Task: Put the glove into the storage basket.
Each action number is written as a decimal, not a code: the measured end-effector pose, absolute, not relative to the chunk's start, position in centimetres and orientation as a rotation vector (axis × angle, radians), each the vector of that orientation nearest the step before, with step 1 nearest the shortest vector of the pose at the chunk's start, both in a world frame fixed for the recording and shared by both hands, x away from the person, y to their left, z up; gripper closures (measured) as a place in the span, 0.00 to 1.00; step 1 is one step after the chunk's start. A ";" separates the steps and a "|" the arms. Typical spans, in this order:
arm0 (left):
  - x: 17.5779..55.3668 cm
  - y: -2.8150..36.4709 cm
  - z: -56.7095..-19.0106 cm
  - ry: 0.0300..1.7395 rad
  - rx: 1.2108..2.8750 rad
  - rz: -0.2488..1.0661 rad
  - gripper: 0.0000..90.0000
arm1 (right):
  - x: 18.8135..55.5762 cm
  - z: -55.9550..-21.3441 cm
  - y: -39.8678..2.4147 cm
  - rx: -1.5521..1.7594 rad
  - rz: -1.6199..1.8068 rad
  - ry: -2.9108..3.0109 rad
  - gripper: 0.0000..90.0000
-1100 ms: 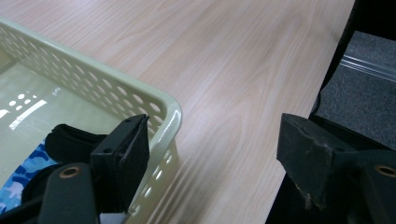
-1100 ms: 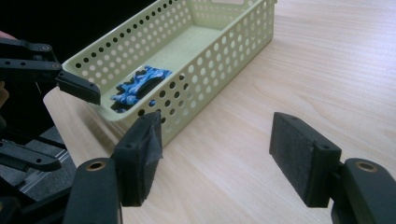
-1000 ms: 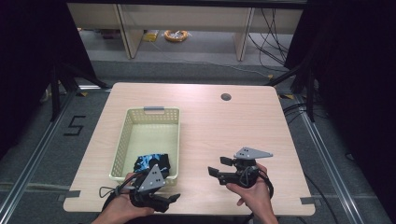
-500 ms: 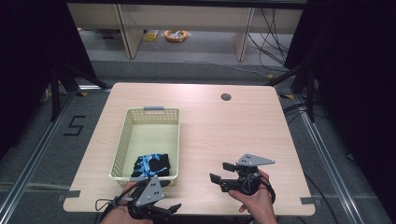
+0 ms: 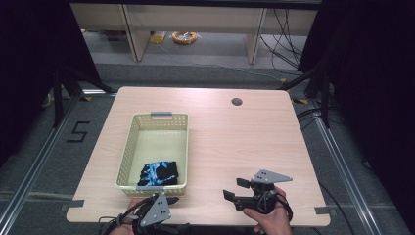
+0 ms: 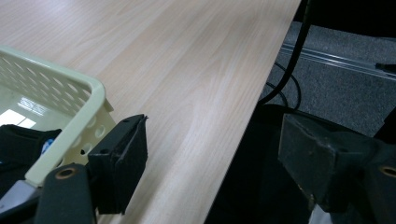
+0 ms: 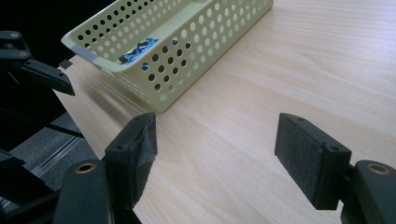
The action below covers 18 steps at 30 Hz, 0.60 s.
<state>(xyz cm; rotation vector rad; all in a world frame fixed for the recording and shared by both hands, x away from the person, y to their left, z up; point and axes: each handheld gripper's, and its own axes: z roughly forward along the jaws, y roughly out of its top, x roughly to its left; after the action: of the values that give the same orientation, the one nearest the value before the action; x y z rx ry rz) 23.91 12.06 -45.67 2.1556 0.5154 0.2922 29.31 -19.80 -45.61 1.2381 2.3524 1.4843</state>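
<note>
Bearing a basket (image 5: 128,155), pale wooden table (image 5: 254,137).

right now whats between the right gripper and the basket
Only bare tabletop, seen in the high view, lies between the right gripper and the basket.

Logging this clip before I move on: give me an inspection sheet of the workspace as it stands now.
Surface: light wood table with a round grommet hole near the far edge.
Job's things: pale yellow perforated basket on the left half; black and blue cloth bunched at its near end.
Clutter: nothing seen on the table.
Grippers: left gripper at the near edge by the basket's near corner, jaws open, nothing between them; right gripper over bare wood, jaws open, empty.
Cables: black cable hanging off the table edge; more on the floor.
Surroundings: grey floor, floor rails, shelf legs, a yellow coil behind.
</note>
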 end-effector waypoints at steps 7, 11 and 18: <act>24.0 12.4 -46.5 0.487 2.191 0.292 0.26 | 28.4 -46.1 -20.2 1.199 1.454 2.357 0.34; 23.9 12.5 -47.0 0.529 2.163 0.270 0.24 | 27.7 -46.2 -20.2 1.226 1.445 2.355 0.32; 23.9 13.1 -47.9 0.553 2.157 0.240 0.22 | 26.6 -46.5 -20.6 1.187 1.448 2.353 0.28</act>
<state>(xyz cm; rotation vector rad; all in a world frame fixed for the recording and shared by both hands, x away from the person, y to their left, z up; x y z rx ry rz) 23.88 13.09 -47.88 2.1574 0.5530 0.2400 26.64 -20.57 -46.53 1.1871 2.3528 1.4483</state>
